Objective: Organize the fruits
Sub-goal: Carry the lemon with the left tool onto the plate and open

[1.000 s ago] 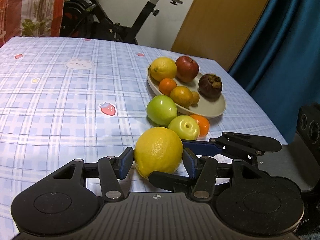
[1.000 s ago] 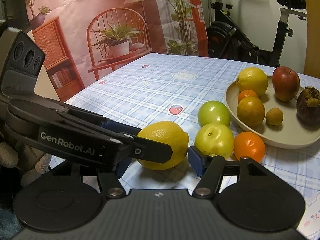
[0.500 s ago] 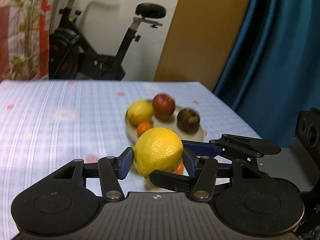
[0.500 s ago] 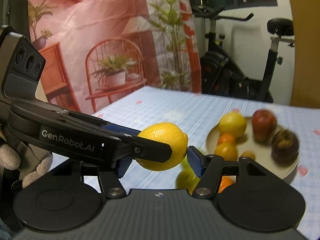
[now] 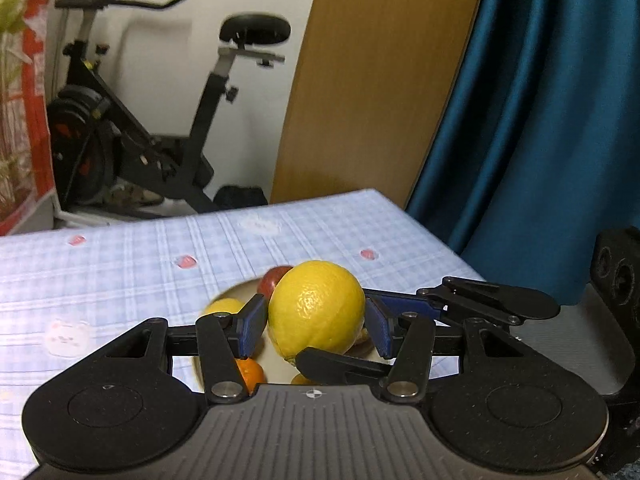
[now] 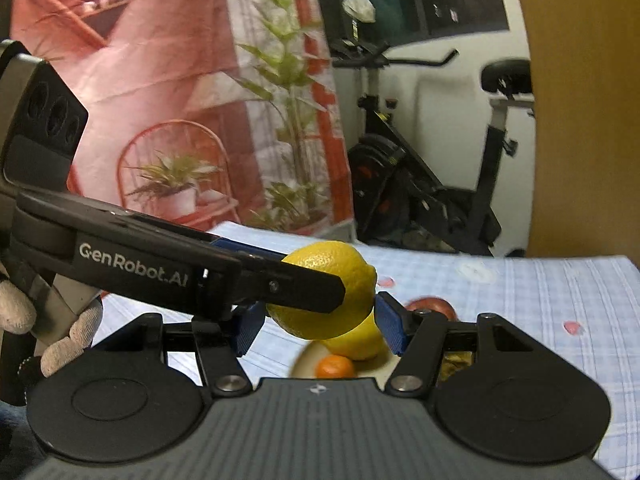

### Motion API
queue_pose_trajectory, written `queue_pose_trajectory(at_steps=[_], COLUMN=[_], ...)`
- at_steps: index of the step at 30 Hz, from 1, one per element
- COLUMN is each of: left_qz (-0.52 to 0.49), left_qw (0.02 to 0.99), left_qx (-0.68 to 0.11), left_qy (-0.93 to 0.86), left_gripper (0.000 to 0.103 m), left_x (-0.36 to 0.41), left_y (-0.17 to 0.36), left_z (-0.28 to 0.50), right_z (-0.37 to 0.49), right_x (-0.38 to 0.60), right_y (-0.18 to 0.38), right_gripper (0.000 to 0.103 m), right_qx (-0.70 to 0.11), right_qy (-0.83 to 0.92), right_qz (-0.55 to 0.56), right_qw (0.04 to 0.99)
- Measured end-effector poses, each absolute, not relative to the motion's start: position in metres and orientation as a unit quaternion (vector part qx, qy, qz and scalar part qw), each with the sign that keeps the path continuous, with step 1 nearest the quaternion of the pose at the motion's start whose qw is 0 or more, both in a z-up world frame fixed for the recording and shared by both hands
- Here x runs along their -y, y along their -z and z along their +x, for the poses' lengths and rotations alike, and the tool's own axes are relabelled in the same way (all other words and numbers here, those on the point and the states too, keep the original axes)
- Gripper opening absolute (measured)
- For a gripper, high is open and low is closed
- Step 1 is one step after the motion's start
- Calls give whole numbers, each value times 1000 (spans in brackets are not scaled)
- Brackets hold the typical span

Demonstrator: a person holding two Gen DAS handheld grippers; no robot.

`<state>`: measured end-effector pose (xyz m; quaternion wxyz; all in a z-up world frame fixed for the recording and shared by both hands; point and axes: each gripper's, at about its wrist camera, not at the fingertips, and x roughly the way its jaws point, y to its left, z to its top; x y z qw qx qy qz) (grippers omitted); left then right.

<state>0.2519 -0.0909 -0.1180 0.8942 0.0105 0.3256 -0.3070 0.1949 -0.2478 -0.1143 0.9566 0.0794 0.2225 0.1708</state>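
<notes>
lemon: we hold the lemon (image 5: pixel 316 308) in the air above the plate (image 5: pixel 240 292), lifted clear of the cloth (image 5: pixel 120 264); its long axis is tilted, tip low and toward us
jaws: we see both the left gripper (image 5: pixel 316 322) and right gripper (image 6: pixel 320 316) clamped on the lemon, crossing each other
plate: already holds a second lemon (image 6: pixel 356 344), an orange (image 6: pixel 334 366) and a red fruit (image 6: pixel 430 306)
pose: we have both pitched down toward the plate

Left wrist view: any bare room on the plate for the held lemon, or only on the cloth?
The plate is crowded: a second lemon, a red apple and an orange. Only a small bare patch shows below the held lemon. The tablecloth is free left of the plate, and beyond it to the far table edge.
</notes>
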Motion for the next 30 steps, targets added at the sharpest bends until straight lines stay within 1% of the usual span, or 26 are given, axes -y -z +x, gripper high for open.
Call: queue_pose_trajectory(at_steps=[7, 13, 18, 20, 27, 30], left_qz=[5, 6, 1, 0, -3, -9], left_qw=[878, 868, 866, 865, 870, 878], left_qx=[-369, -394, -400, -398, -390, -380], left_qy=[303, 301, 300, 304, 301, 292], left_gripper=[57, 57, 54, 53, 53, 56], left_x=[98, 98, 96, 96, 96, 89], left_y=[157, 175, 180, 180, 175, 167], left_z=[285, 299, 301, 302, 297, 291], right_z=[217, 224, 229, 233, 232, 227], right_x=[265, 266, 264, 262, 258, 258], right_y=[150, 165, 168, 169, 165, 160], right_gripper=[63, 63, 62, 59, 59, 59], right_qx=[-271, -289, -297, -300, -297, -292], right_qy=[-154, -150, -148, -148, -142, -135], right_qz=[95, 93, 86, 84, 89, 92], right_qw=[945, 941, 939, 939, 940, 942])
